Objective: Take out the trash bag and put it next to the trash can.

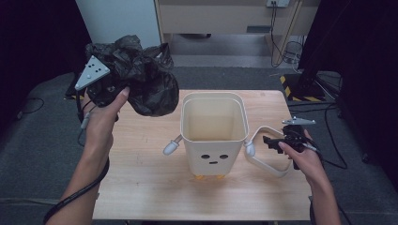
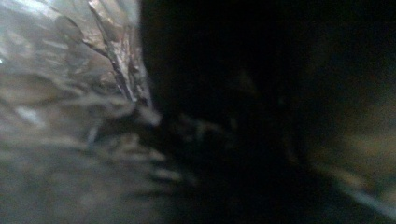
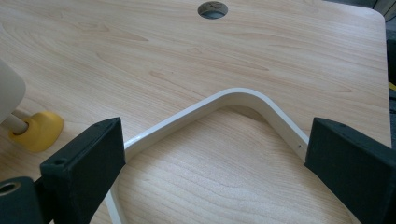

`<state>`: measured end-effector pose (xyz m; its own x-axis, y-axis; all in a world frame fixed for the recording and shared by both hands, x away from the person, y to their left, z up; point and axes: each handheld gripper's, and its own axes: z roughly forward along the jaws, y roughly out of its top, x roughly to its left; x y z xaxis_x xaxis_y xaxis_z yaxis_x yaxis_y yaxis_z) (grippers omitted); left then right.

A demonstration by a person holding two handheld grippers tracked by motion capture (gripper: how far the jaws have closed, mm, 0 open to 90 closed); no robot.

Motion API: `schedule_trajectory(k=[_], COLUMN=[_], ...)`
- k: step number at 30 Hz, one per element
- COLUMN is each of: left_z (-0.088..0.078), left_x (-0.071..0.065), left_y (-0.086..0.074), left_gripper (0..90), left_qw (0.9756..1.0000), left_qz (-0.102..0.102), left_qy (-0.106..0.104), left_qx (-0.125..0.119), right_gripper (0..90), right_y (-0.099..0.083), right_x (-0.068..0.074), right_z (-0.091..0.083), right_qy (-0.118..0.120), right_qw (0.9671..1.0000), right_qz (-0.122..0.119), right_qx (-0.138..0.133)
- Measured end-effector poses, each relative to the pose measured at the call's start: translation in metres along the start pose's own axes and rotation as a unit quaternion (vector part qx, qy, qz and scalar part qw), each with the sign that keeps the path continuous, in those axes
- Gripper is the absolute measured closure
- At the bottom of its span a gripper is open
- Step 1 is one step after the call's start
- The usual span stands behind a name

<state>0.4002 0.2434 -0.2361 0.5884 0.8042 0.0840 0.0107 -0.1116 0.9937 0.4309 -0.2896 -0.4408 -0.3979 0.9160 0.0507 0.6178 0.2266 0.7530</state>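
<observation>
The left gripper point(image 1: 110, 86) is raised up-left of the cream bin point(image 1: 214, 133), its jaws clamped in a crumpled black bag point(image 1: 141, 77). The right gripper point(image 1: 277, 142) lies low, just right of the bin, jaws spread wide, forearm reaching in from below.

Black grippers point(image 1: 109, 89), grey three-cornered plates point(image 1: 92, 71)

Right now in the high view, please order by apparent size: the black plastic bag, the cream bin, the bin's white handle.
1. Cream bin and black plastic bag: similar; the raised bag may look bigger.
2. White handle, thin, clearly smallest.
</observation>
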Motion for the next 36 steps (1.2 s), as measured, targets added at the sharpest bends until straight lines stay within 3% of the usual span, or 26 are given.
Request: schedule_trajectory(k=[3, 17, 31, 36], left_z=[0.001, 0.009, 0.028, 0.033], left_x=[0.002, 0.012, 0.018, 0.018], left_y=[-0.010, -0.040, -0.083, -0.092], left_gripper=[87.6, 87.6, 87.6, 87.5], left_qw=[0.9999, 0.9994, 0.9978, 0.9971], left_qz=[0.007, -0.004, -0.015, -0.009], left_qy=[0.008, 0.016, 0.025, 0.027], left_qx=[0.008, 0.031, 0.060, 0.071], right_gripper=[4.8, 4.8, 5.0, 5.2], right_y=[-0.001, -0.004, -0.006, -0.008], right_x=[-0.001, -0.007, -0.010, -0.010], right_z=[0.000, 0.002, 0.004, 0.007], right_qy=[0.000, 0.001, -0.001, -0.002], right_qw=[1.0000, 1.0000, 0.9998, 0.9998], right_qz=[-0.001, 0.009, 0.016, 0.018], right_qx=[0.000, 0.002, 0.007, 0.012])
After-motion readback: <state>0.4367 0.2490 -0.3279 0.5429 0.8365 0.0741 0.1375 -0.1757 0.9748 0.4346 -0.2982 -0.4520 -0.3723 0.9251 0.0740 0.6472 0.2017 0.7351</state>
